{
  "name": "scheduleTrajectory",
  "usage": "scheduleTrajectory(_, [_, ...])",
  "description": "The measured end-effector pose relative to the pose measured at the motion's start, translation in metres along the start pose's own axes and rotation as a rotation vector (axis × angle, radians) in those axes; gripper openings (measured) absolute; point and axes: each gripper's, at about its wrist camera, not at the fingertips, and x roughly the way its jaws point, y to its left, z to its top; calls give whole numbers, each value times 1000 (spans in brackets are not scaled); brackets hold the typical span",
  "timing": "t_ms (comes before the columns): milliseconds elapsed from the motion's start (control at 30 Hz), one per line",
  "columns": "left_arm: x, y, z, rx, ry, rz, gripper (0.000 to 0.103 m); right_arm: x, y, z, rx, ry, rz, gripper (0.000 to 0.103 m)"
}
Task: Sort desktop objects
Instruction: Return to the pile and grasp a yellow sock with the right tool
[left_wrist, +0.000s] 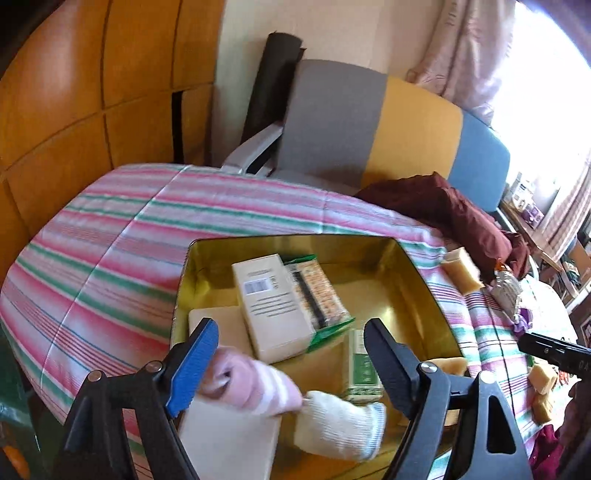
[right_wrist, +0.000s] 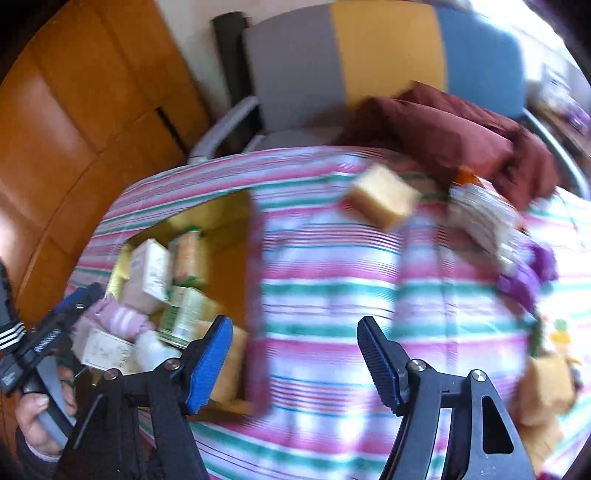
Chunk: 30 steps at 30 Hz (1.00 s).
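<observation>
My left gripper (left_wrist: 291, 339) jaws stood released above the pink sock (left_wrist: 255, 384) in the gold tin (left_wrist: 406, 266); my right gripper (right_wrist: 295, 339) jaws stood released, empty.

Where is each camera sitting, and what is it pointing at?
Left wrist: on the left gripper, looking down into the gold tin at the pink sock; its open fingers show.
Right wrist: on the right gripper, looking down at the striped cloth; its open fingers and the person's left hand show.
Shared: tin, sock, cloth, yellow sponge, chair.
</observation>
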Motion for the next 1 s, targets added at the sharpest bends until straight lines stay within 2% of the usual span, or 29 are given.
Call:
scheduleTrajectory(67, [0, -6, 1, 22, -3, -3, 88, -14, -27, -3, 38, 5, -26, 71])
scheduleTrajectory(233, [6, -13, 1, 40, 27, -31, 88, -47, -90, -8, 130, 2, -103, 73])
scheduleTrajectory(400, [-1, -23, 1, 57, 10, -64, 88, -78, -156, -20, 246, 13, -188, 78])
scheduleTrajectory(533, [-8, -29, 4, 58, 2, -98, 88, -93, -204, -32, 366, 44, -217, 79])
scheduleTrajectory(633, [-10, -35, 3, 55, 7, -128, 87, -98, -229, -36, 440, 47, -245, 79])
scheduleTrajectory(800, [-11, -51, 0, 68, 33, -166, 78, -91, -261, -43, 537, 77, -269, 79])
scheduleTrajectory(1000, [-15, -81, -3, 118, 45, -219, 77, -69, -284, -50, 601, 149, -302, 78])
